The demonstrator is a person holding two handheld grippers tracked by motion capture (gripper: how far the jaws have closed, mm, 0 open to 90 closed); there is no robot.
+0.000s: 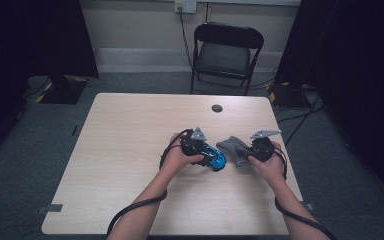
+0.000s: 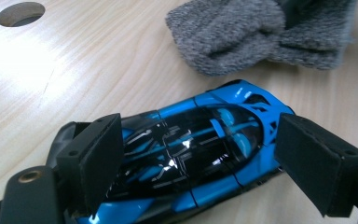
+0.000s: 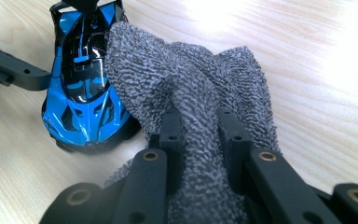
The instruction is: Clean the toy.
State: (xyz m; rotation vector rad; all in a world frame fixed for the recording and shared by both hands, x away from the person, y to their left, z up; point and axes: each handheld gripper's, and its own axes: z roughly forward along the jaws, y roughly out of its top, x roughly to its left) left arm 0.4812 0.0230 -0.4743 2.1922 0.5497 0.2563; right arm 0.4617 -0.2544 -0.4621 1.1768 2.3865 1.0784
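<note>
A blue and black toy car [image 2: 200, 140] lies on the wooden table [image 1: 130, 150], right of centre. My left gripper [image 2: 198, 158] straddles it, one pad against each side, and grips the car [image 1: 218, 161]. My left gripper [image 1: 207, 155] comes in from the car's left. Just right of the car lies a grey fuzzy cloth [image 3: 191, 79], bunched up between the jaws of my right gripper [image 3: 200, 135], which is shut on it. The cloth's [image 1: 231, 146] free end drapes against the car's [image 3: 81, 93] side. My right gripper [image 1: 248, 152] sits at the cloth's near right end.
A round cable hole [image 1: 217, 108] is in the table's far side. A black folding chair [image 1: 226, 50] stands beyond the table. Dark curtains and a stand base [image 1: 62, 90] flank it. Cables trail from both grippers over the near edge.
</note>
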